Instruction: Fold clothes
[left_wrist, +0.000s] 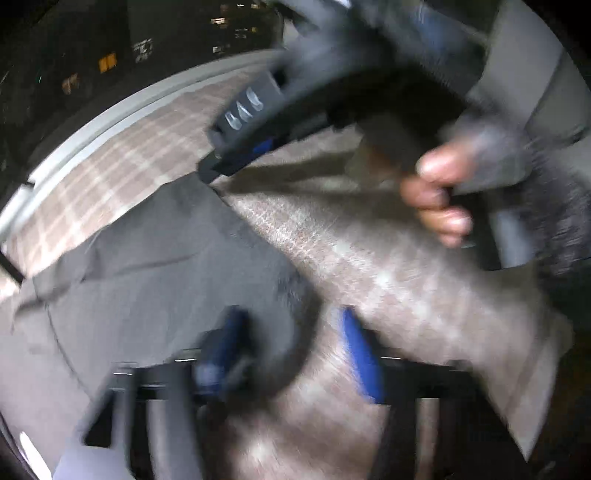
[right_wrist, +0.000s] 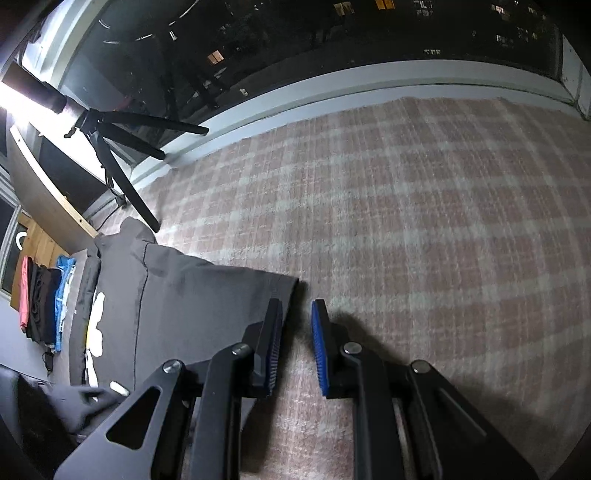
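A dark grey garment (left_wrist: 159, 254) lies spread on the plaid rug (left_wrist: 369, 258); in the right wrist view it (right_wrist: 184, 295) shows a white and yellow print (right_wrist: 96, 325) at its left. My left gripper (left_wrist: 291, 343) is open, its left pad over the garment's near edge, its right pad over the rug; the view is blurred. My right gripper (right_wrist: 297, 332) is open and empty, its left finger just over the garment's corner. In the left wrist view the right gripper (left_wrist: 210, 171) reaches down to the garment's far corner, held by a hand (left_wrist: 436, 192).
A black tripod (right_wrist: 125, 155) with a bright lamp stands at the rug's left far corner by a dark window and white sill (right_wrist: 332, 88). Folded coloured clothes (right_wrist: 44, 299) lie at the far left. A dark glove or cloth (right_wrist: 81, 402) lies lower left.
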